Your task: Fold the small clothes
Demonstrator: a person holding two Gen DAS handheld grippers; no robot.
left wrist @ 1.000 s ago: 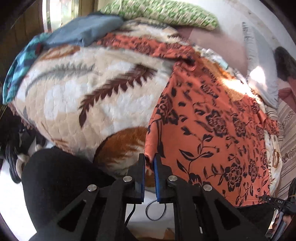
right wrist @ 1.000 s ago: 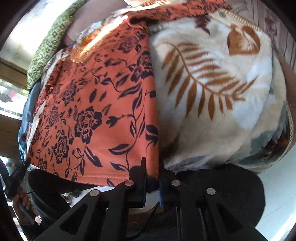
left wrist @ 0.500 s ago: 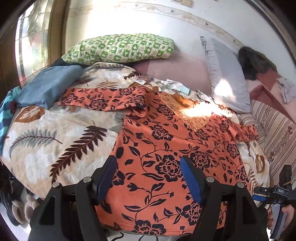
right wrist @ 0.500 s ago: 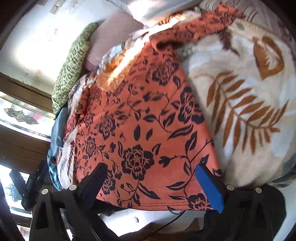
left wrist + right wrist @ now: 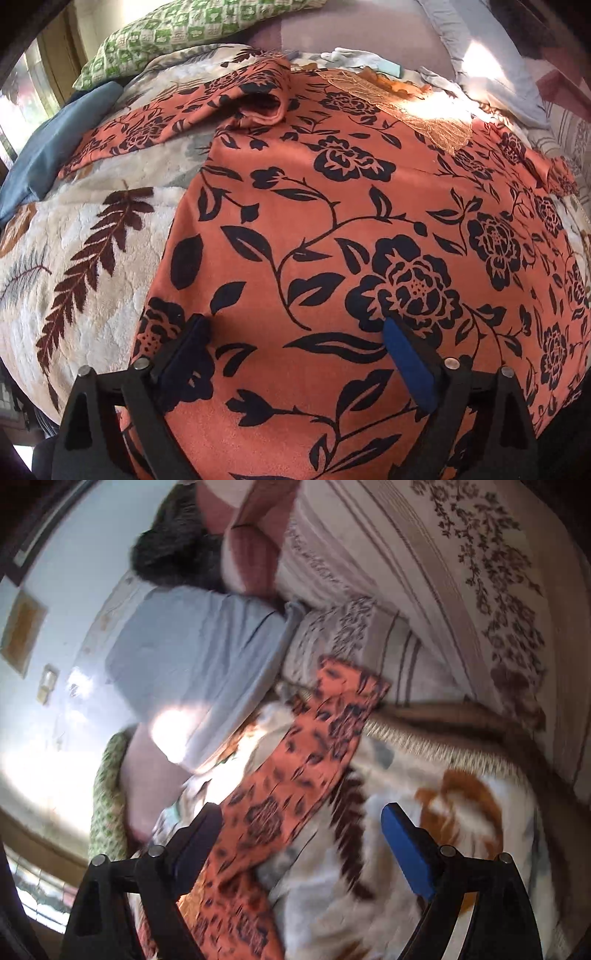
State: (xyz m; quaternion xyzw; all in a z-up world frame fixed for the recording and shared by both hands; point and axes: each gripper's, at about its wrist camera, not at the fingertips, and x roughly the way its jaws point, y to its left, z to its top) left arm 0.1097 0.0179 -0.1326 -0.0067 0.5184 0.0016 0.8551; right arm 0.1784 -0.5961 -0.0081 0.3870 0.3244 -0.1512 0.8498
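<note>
An orange top with a black flower print (image 5: 332,221) lies spread flat on a cream leaf-patterned blanket (image 5: 92,258) on the bed. One sleeve (image 5: 177,122) stretches to the left, bunched at the shoulder. My left gripper (image 5: 295,328) is open and empty, hovering over the lower body of the top. In the right wrist view the other sleeve (image 5: 295,760) runs up toward the bed's far side. My right gripper (image 5: 301,816) is open and empty above that sleeve and the blanket (image 5: 424,830); this view is blurred.
A green checked pillow (image 5: 207,29) and a grey pillow (image 5: 480,55) lie at the head of the bed. A blue folded cloth (image 5: 55,147) sits at the left. In the right wrist view a grey pillow (image 5: 192,653) and a striped floral sheet (image 5: 443,590) lie beyond the sleeve.
Both grippers were shut on the top's bottom hem a second ago, then opened and let it go. The left moved up over the body; the right swung toward the far sleeve.
</note>
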